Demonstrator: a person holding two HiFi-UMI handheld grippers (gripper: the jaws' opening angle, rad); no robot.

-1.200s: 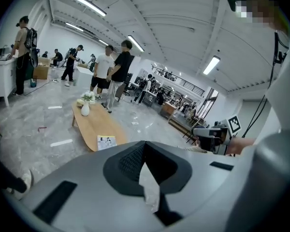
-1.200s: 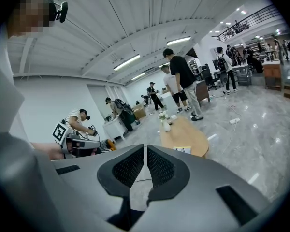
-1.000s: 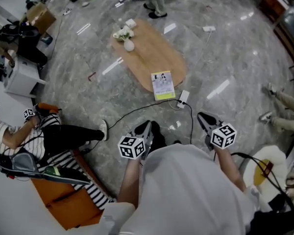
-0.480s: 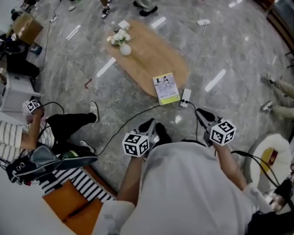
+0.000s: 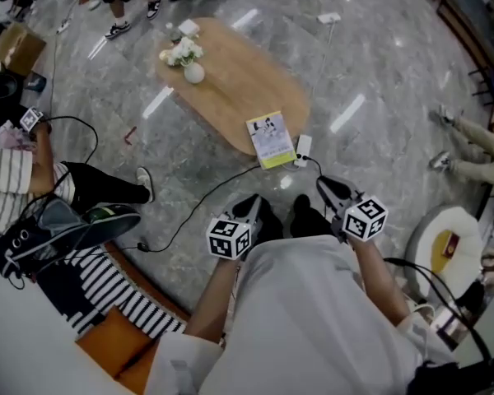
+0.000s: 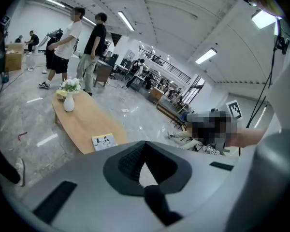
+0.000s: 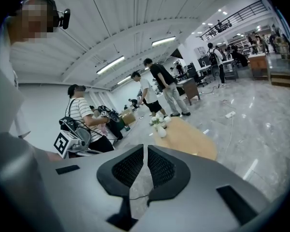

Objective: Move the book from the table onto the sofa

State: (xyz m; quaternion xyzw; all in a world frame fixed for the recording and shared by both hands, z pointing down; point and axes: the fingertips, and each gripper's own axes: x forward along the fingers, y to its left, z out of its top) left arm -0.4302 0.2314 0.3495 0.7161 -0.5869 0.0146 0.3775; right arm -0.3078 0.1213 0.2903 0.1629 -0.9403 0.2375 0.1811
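1. Your left claw (image 5: pixel 253 202) is fully closed. In the left gripper view its jaws (image 6: pixel 144 144) meet with nothing between them.
2. Your right claw (image 5: pixel 323 183) is closed down to a thin slit and is also empty, as the right gripper view (image 7: pixel 145 149) shows.
3. You hold both claws out in front of you above the floor, well apart from the wooden surface (image 5: pixel 230 81).
4. The book (image 5: pixel 270 139) lies flat on the near end of that surface, close to its edge, with neither claw touching it.
5. A white vase of flowers (image 5: pixel 193 71) stands at the far end, well apart from the book.
6. A white power strip (image 5: pixel 303 146) lies on the floor just beside the book's end.
7. The orange sofa (image 5: pixel 103 336) is at your left, and a person in stripes (image 5: pixel 12 192) sits nearby.
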